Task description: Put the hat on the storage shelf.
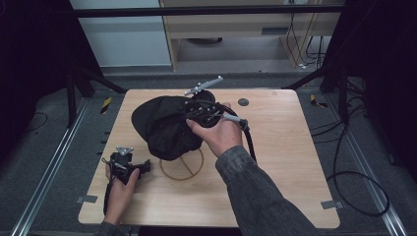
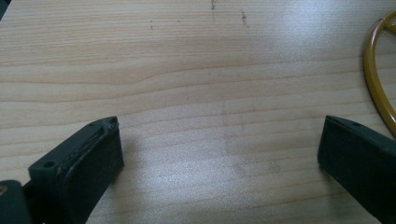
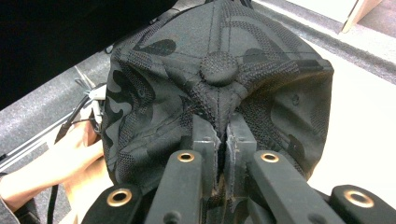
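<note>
A black cap [image 1: 164, 127] with a camouflage weave is held over the middle of the wooden table [image 1: 280, 162]. My right gripper [image 1: 199, 115] is shut on the cap [image 3: 219, 88], pinching a fold of cloth just below its top button; its jaws stand pressed together [image 3: 223, 135]. My left gripper [image 1: 129, 166] rests low at the table's front left, open, its two pads [image 2: 93, 158] far apart over bare wood. A yellow wire ring stand [image 1: 182, 166] lies on the table under the cap's near edge, and its rim [image 2: 373, 79] curves past my left gripper.
A small dark round disc [image 1: 243, 102] sits near the table's far edge. Cables [image 1: 354, 187] trail on the floor to the right. A metal rail [image 1: 44, 182] runs along the left of the table.
</note>
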A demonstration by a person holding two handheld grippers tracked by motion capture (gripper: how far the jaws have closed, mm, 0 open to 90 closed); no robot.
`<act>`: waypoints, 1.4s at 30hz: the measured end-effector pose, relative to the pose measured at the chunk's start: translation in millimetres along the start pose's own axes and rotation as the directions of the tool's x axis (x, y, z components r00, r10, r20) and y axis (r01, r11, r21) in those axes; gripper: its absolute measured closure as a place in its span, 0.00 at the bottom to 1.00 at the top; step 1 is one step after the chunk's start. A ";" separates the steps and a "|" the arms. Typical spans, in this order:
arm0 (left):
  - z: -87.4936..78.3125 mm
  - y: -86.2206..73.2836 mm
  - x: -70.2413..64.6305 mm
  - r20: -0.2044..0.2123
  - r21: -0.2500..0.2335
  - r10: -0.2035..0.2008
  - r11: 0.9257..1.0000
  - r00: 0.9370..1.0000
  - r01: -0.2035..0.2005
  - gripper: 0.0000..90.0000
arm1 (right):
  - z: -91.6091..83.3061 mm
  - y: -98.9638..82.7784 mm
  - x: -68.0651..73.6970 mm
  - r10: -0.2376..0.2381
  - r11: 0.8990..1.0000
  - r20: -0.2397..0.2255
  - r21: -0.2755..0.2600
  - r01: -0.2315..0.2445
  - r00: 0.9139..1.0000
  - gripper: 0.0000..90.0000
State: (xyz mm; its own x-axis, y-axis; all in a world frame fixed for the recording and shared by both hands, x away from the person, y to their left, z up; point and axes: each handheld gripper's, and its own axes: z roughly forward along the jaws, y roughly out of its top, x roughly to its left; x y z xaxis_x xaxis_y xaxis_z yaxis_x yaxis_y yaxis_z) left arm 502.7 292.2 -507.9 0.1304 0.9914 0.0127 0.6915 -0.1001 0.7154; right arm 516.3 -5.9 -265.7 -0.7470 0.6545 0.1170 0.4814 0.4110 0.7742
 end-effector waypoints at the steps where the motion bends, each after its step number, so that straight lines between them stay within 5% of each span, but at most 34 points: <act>1: 0.0 0.0 0.0 0.000 0.000 0.000 1.000 1.000 0.000 0.00 | 0.3 1.6 0.7 0.002 1.000 -0.001 0.000 -0.002 1.000 0.94; 42: 0.1 -0.1 -0.2 -0.003 -0.002 -0.003 1.000 1.000 0.003 0.00 | 1.6 4.4 -8.8 0.058 0.998 -0.047 -0.026 -0.060 0.997 0.74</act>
State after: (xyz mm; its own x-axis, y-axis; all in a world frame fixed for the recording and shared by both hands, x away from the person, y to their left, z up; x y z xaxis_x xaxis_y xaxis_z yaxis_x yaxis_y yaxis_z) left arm 502.7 292.0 -508.0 0.1263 0.9919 0.0132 0.6903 -0.0974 0.7169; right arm 525.7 -8.8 -264.3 -0.7385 0.6465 0.1913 0.5130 0.3547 0.7817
